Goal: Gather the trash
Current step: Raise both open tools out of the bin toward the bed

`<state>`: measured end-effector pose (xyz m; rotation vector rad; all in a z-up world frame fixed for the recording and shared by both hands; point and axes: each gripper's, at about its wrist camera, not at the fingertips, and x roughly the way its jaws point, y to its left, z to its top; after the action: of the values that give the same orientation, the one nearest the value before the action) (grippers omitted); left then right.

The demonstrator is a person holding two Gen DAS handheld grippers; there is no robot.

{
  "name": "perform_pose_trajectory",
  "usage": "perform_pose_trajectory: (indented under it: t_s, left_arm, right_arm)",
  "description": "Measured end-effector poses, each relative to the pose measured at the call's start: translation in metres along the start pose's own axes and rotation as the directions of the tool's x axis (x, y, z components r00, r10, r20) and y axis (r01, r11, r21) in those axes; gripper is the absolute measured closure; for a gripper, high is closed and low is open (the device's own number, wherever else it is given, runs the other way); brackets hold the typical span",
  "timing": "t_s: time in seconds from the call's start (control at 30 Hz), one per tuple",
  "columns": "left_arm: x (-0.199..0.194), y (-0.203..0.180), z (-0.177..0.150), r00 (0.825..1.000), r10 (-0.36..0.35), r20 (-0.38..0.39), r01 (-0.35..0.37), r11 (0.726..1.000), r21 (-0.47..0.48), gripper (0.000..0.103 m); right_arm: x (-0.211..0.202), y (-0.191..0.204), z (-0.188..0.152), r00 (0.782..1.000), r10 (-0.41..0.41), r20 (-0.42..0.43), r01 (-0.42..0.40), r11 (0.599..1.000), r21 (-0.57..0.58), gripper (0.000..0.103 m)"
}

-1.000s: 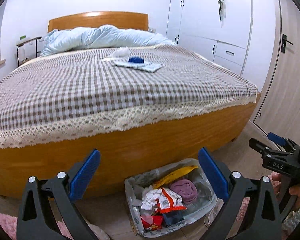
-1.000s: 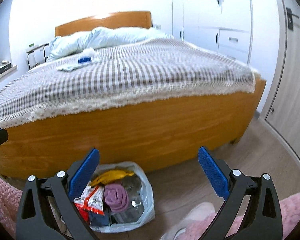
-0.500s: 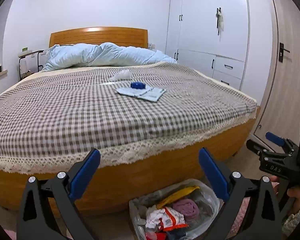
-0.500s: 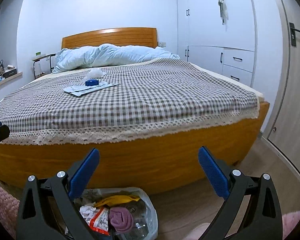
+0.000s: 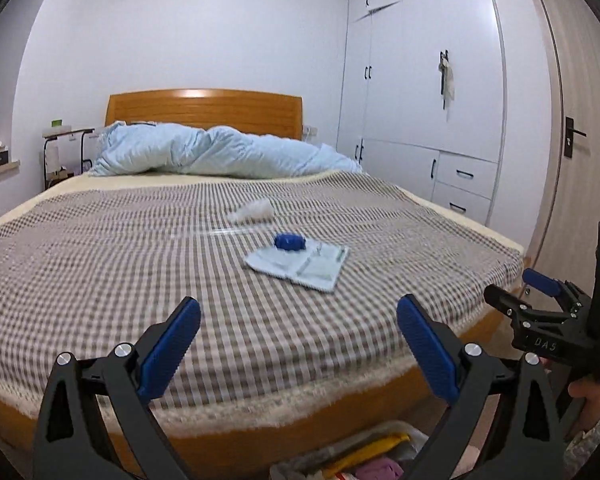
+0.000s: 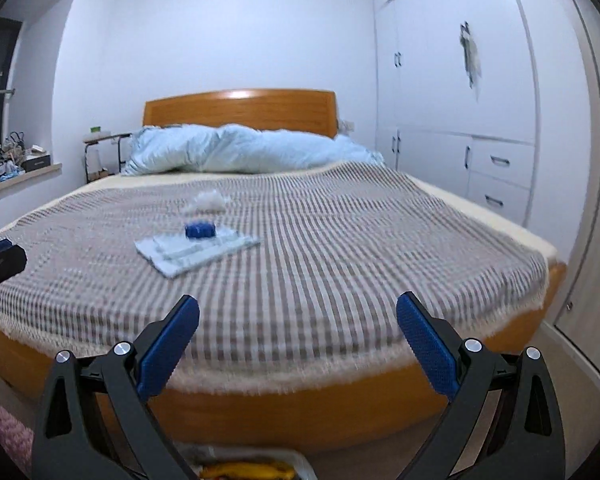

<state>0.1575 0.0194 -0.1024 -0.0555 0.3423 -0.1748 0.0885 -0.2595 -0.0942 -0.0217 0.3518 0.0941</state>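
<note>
On the checked bedspread (image 5: 100,272) lie a flat pale paper packet (image 5: 300,266), a small blue crumpled item (image 5: 289,241) on its far edge, and a white crumpled tissue (image 5: 254,211) behind. The same three show in the right wrist view: packet (image 6: 192,251), blue item (image 6: 199,229), tissue (image 6: 209,201). My left gripper (image 5: 298,344) is open and empty, above the bed's foot edge. My right gripper (image 6: 298,344) is open and empty, also short of the items; it shows at the right of the left wrist view (image 5: 540,300). A clear trash bag (image 5: 364,462) with wrappers sits on the floor below.
A light blue duvet (image 5: 220,152) is bunched at the wooden headboard (image 5: 204,110). White wardrobes (image 5: 428,100) and a door (image 5: 572,140) line the right wall. A bedside shelf (image 5: 66,152) and a cluttered window sill (image 6: 16,164) are at the left.
Both grippers have risen from floor level near the trash bag to above the bed's foot edge. The bag has slid to the bottom of both views. Jaws stayed open.
</note>
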Motion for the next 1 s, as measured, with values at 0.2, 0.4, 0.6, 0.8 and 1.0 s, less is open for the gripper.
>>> perform_pose_trajectory:
  t_s: [0.2,0.4,0.6,0.8,1.0]
  left_arm:
    - [0.015,0.012,0.027,0.998,0.021,0.052,-0.021,1.000,0.004,0.008]
    - [0.031,0.022,0.052,0.995,0.036,0.090,-0.035,0.999,-0.007,0.008]
    - [0.045,0.032,0.070,0.993,0.059,0.103,-0.059,0.998,-0.011,0.008]
    - [0.059,0.043,0.094,0.988,0.090,0.123,-0.088,0.996,-0.024,0.008]
    - [0.075,0.052,0.109,0.984,0.102,0.145,-0.095,0.994,-0.055,0.008]
  right_arm:
    - [0.019,0.015,0.036,0.996,0.040,0.073,-0.038,0.999,-0.032,0.008]
    - [0.037,0.026,0.064,0.991,0.059,0.118,-0.054,0.998,-0.042,0.008]
    - [0.056,0.037,0.090,0.990,0.047,0.136,-0.044,0.999,-0.025,0.008]
    - [0.069,0.038,0.111,0.988,0.051,0.145,-0.056,0.998,0.035,0.008]
    - [0.091,0.036,0.117,0.991,0.057,0.119,-0.069,0.993,0.092,0.008]
